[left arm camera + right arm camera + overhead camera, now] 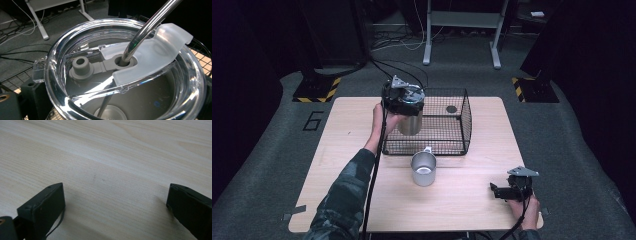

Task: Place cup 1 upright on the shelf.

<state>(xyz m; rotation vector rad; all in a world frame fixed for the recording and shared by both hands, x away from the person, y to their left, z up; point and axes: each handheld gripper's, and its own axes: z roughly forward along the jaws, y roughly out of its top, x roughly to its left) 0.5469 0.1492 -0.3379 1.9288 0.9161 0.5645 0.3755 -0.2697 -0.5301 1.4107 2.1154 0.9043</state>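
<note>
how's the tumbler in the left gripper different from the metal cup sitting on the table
The tumbler is held at the wire basket by the left gripper; the metal cup stands free on the table. The tumbler carries a clear lid and straw; the cup is open, with a handle. Both look like bare metal.
</note>
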